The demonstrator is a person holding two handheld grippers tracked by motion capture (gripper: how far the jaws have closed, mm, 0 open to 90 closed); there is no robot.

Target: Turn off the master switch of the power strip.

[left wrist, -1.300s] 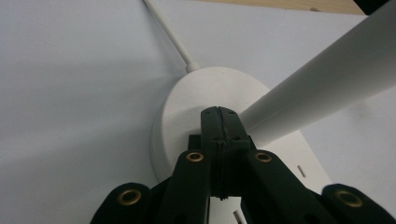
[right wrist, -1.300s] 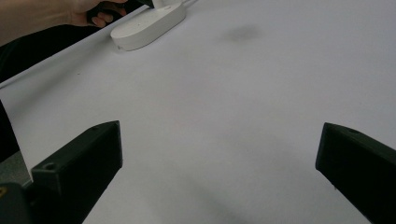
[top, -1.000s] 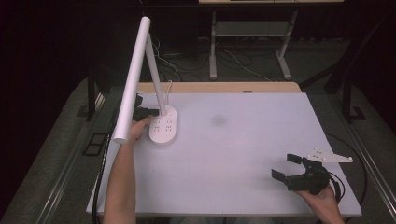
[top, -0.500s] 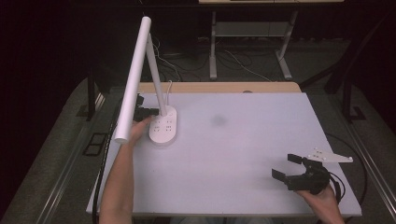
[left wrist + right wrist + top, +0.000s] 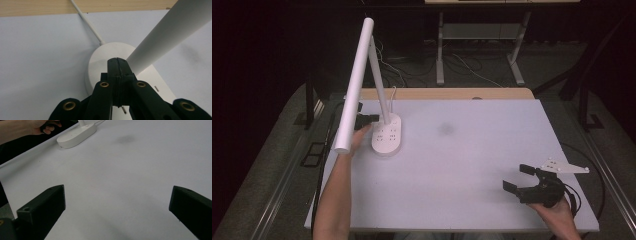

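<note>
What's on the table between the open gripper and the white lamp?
Nothing but bare table, apart from a faint grey smudge. The high view shows the stretch from the right gripper to the lamp's base.

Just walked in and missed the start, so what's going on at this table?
A person works at a white table with a gripper in each hand. The left gripper, its fingers closed together with nothing between them, sits over the oval base of a white desk lamp, beside the lamp's slanted stem. The right gripper rests open near the table's right front corner, apart from the lamp and holding nothing.
</note>
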